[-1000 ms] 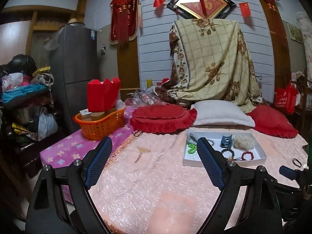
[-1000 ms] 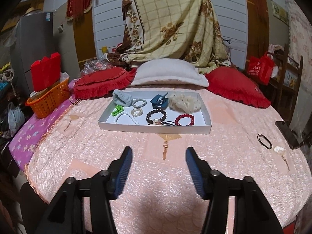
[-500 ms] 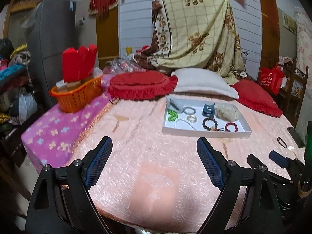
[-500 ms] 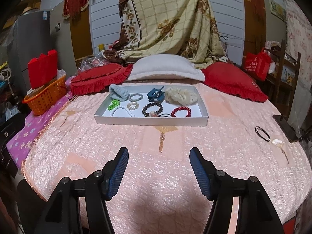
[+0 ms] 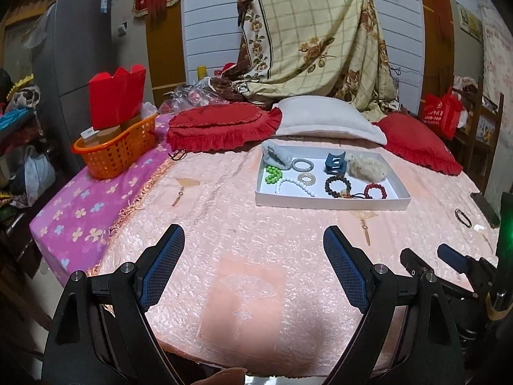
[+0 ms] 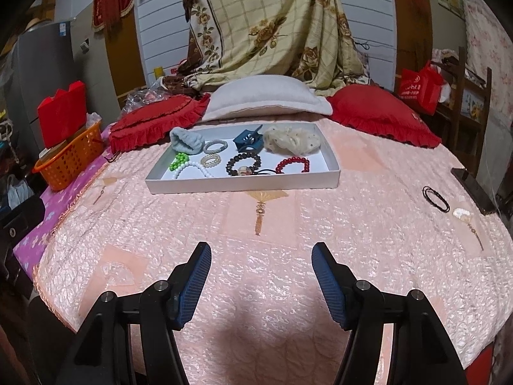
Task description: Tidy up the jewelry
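A white tray [image 6: 243, 183] lies on the pink bed cover and holds several bracelets, a blue claw clip [image 6: 248, 141], a cream scrunchie [image 6: 290, 141] and a grey scrunchie [image 6: 186, 140]. It also shows in the left wrist view [image 5: 330, 202]. A black hair tie [image 6: 435, 196] and a pale pendant [image 6: 462, 214] lie loose on the cover at the right. My right gripper [image 6: 261, 284] is open and empty, near the bed's front edge. My left gripper [image 5: 253, 269] is open and empty, left of the right gripper, whose body [image 5: 449, 272] shows at its right.
An orange basket [image 5: 115, 150] with red boxes stands at the left on a purple sheet. Red cushions [image 6: 157, 125] and a white pillow [image 6: 266, 98] lie behind the tray. A dark phone [image 6: 473, 189] lies at the right edge.
The left gripper has swung right and tilted down, so the tray now sits nearer its centre. The right gripper has pulled back slightly. Both stay open.
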A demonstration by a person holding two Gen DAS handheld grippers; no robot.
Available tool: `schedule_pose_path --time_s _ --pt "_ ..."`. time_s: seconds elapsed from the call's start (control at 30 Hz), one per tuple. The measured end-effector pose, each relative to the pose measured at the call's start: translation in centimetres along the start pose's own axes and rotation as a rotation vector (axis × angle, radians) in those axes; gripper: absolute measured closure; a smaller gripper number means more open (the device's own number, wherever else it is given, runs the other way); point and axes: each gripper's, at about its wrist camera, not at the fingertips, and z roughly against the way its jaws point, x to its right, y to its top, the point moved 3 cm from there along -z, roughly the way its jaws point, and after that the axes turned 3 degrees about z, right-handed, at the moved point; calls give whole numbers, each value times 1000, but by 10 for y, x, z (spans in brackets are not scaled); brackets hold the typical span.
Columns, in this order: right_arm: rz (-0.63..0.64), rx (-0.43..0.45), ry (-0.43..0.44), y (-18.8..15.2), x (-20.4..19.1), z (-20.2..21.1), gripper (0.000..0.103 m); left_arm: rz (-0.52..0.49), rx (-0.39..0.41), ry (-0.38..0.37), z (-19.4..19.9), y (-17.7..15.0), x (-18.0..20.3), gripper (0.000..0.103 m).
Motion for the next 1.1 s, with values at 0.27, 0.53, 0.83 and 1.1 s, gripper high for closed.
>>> schedule_pose_path --time_s 0.27,0.53,0.83,1.1 --pt "-17 -10 -2 -1 6 -3 40 -8 3 -9 0 -2 4 15" --pt "-1 -5 -14 -1 4 -3 40 -3 -34 -29 -7 -5 4 15" --pt "5 -8 -31 -2 6 -5 40 8 -85 -74 -19 -11 4 15" --pt "-9 -14 -51 -3 12 -9 40 6 -135 -78 -33 -20 6 15"
